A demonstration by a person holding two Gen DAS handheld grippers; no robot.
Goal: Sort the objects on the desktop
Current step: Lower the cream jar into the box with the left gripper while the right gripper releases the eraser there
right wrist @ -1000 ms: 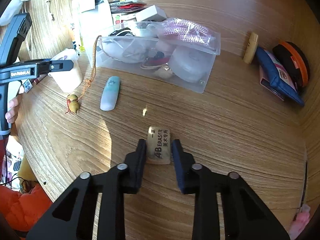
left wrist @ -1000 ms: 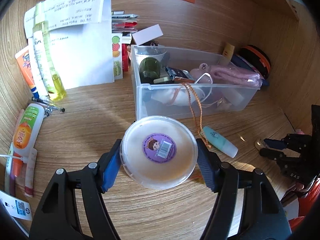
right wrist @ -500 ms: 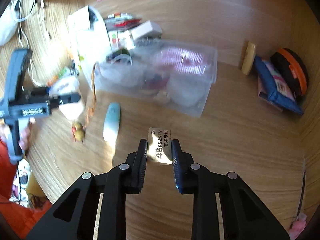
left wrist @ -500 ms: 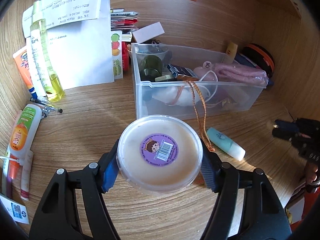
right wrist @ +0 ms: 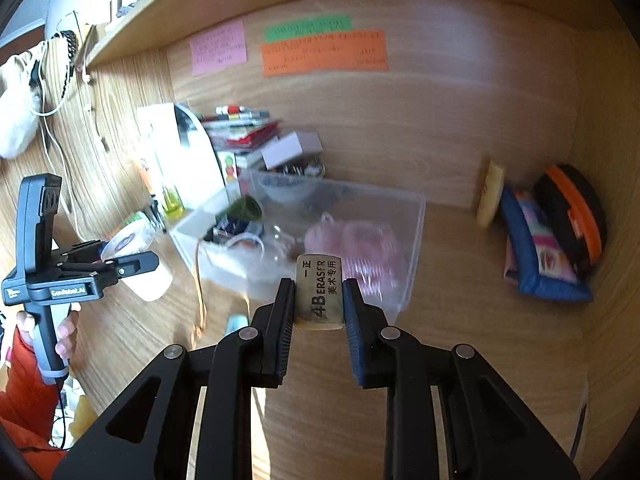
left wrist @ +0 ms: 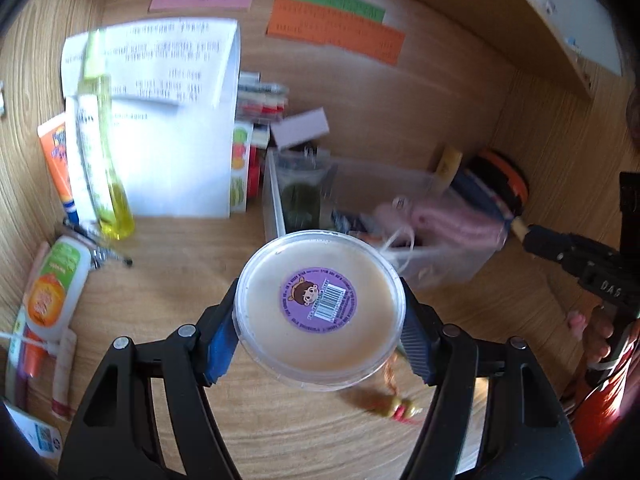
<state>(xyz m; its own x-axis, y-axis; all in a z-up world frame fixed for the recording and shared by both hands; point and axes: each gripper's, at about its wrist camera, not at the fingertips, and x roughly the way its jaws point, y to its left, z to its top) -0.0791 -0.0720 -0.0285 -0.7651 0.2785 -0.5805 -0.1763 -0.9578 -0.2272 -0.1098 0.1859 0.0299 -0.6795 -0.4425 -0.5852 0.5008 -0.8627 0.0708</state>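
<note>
My left gripper (left wrist: 318, 316) is shut on a round clear tub (left wrist: 319, 310) with a cream lid and a purple sticker, held above the wooden desk in front of the clear plastic bin (left wrist: 448, 188). It also shows in the right wrist view (right wrist: 132, 256). My right gripper (right wrist: 319, 300) is shut on a tan 4B eraser (right wrist: 320, 290), lifted off the desk in front of the bin (right wrist: 416, 240). The bin holds a pink bundle (right wrist: 356, 248), a dark green jar (right wrist: 244, 208) and small items. A cord with a bead charm (left wrist: 396, 406) hangs from the bin onto the desk.
At the left stand a yellow bottle (left wrist: 106, 168), tubes (left wrist: 52, 284) and a white paper bag (left wrist: 168, 128). A mint tube (right wrist: 236, 324) lies on the desk. A blue pouch (right wrist: 536, 252) and an orange-black case (right wrist: 576, 212) lean at the right. Sticky notes (right wrist: 324, 52) hang on the back wall.
Both grippers rose from the desk. The tub moved up and closer to the bin. The eraser came off the desk and now hangs in front of the bin.
</note>
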